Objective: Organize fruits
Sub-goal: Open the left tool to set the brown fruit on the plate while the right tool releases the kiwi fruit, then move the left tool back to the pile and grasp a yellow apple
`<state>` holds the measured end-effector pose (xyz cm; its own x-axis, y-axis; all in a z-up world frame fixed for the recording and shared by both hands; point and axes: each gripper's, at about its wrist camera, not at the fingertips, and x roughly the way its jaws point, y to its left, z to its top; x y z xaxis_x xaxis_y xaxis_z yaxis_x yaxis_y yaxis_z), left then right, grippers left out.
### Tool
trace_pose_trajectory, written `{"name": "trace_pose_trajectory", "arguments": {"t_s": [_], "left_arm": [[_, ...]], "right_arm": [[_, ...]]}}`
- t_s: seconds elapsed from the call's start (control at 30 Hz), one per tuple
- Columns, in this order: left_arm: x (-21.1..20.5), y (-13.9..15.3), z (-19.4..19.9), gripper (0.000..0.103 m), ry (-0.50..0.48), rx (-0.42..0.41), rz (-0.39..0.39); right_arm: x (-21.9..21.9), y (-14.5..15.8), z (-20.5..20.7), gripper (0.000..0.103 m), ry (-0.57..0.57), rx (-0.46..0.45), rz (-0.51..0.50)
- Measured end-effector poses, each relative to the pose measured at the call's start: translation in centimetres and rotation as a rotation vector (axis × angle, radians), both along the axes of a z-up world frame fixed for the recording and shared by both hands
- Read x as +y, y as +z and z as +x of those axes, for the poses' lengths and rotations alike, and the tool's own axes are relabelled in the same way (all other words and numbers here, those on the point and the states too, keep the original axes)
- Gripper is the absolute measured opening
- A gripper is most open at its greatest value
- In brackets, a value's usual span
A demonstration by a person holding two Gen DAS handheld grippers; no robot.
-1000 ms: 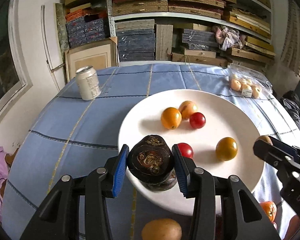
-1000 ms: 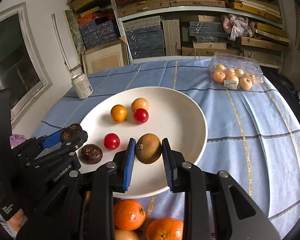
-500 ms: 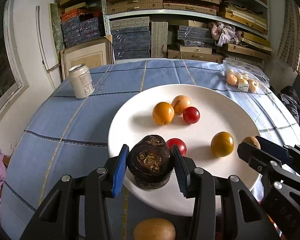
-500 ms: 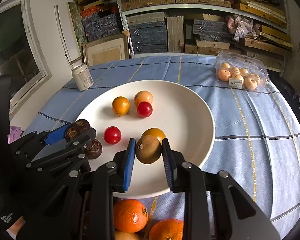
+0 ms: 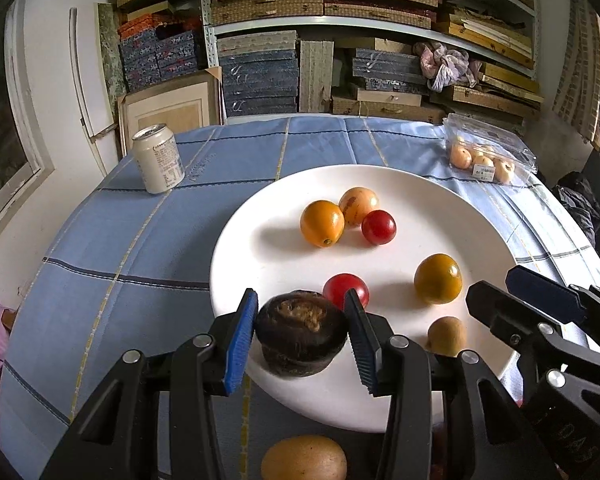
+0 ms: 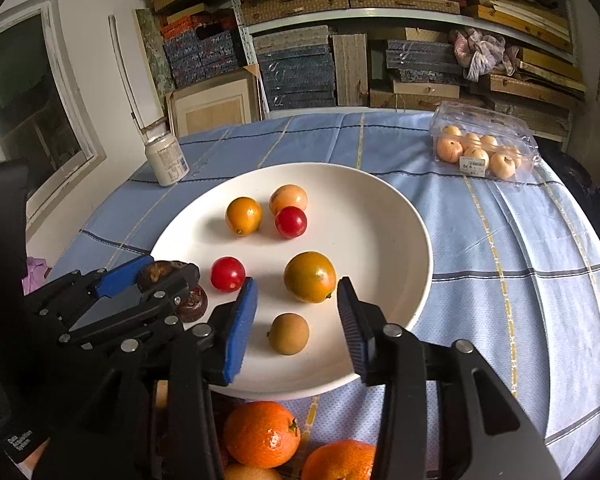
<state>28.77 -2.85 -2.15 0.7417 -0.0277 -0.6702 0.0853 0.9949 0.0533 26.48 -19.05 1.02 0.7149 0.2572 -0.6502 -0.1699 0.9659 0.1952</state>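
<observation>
A white plate on the blue cloth holds several small fruits, red, orange and yellow-green. My left gripper has a dark round fruit between its blue pads. The jaws are opening and the fruit rests loosely on a second dark fruit at the plate's near left rim. My right gripper is also opening. A small brown fruit lies on the plate between its jaws, clear of both pads. That gripper also shows at the right of the left wrist view.
A drink can stands at the far left of the table and a clear box of pale fruit at the far right. Two oranges and a brown fruit lie just before the plate. Packed shelves stand behind.
The right jaws have spread and the brown fruit they held now lies on the plate. The dark fruit in the left gripper has tipped and shows a brown patch on top.
</observation>
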Motion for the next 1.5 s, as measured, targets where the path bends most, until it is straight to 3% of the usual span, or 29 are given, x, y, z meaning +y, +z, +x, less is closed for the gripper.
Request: {"name": "trace_pose_trajectory", "arguments": {"t_s": [0.1, 0.17, 1.23, 1.5], "left_arm": [[0.2, 0.4, -0.2, 0.065, 0.011, -0.021, -0.004], [0.5, 0.6, -0.3, 0.071, 0.013, -0.023, -0.028], [0.8, 1.5, -2.1, 0.073, 0.003, -0.049, -0.015], [2.3, 1.4, -4.3, 0.073, 0.028, -0.049, -0.054]], "right_arm": [[-0.3, 0.4, -0.2, 0.042, -0.008, -0.010, 0.009], [-0.6, 0.6, -0.3, 0.046, -0.013, -0.014, 0.021], [-0.6, 3.4, -4.4, 0.060, 0.001, -0.109, 0.046], [-1.1, 3.0, -6.9, 0.061, -0.006, -0.134, 0.045]]}}
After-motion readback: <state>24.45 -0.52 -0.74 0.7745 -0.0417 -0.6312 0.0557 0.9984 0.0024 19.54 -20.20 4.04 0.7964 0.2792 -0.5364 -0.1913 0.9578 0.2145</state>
